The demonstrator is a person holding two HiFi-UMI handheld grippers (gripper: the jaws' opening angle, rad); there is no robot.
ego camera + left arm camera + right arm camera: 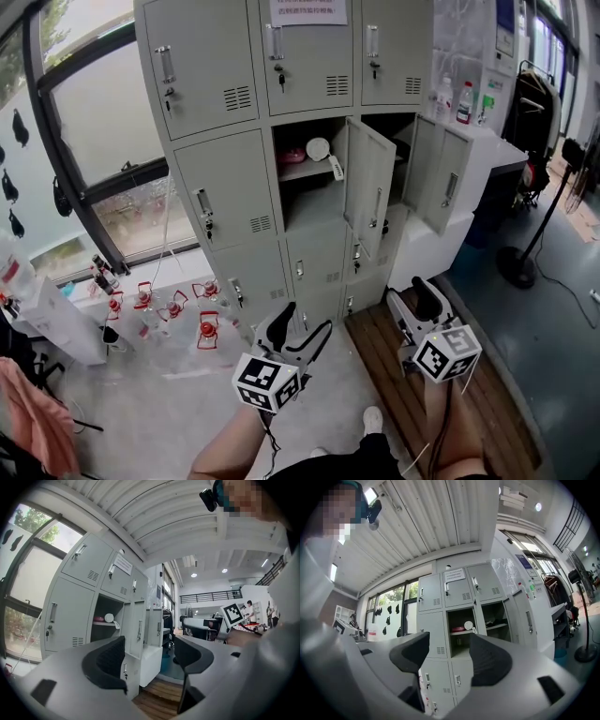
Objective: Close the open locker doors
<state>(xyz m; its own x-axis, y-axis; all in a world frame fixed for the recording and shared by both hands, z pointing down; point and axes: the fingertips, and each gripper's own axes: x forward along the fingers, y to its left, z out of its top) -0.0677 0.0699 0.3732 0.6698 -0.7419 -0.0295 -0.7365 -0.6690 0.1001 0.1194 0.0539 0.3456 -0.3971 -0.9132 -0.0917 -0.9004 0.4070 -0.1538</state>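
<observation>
The grey metal locker bank (225, 112) stands against the window wall, and its two open doors are found in the middle row. The middle open door (370, 187) and the right open door (441, 183) both appear hinged on their right side and are swung well out toward the room.

Both doors are judged to be thin sheet steel: light, stiff, smooth-faced, and free to swing on their hinges. A grip is probably not needed; a flat push on the outer face near the free edge, by the vertical handle (378, 208), should be enough (a hard shove could make a door bounce back off its frame).

By count, two doors are open, three are shut along the top row, and one is shut beside the open pair; the small lower doors all look shut, but their number cannot be made out.

Two grippers are held low, well apart from the lockers. The left gripper (302, 330) and the right gripper (413, 302) both have their jaws spread, with nothing held between them.

In the middle compartment, one pink bowl (293, 155) is seen on a shelf.
</observation>
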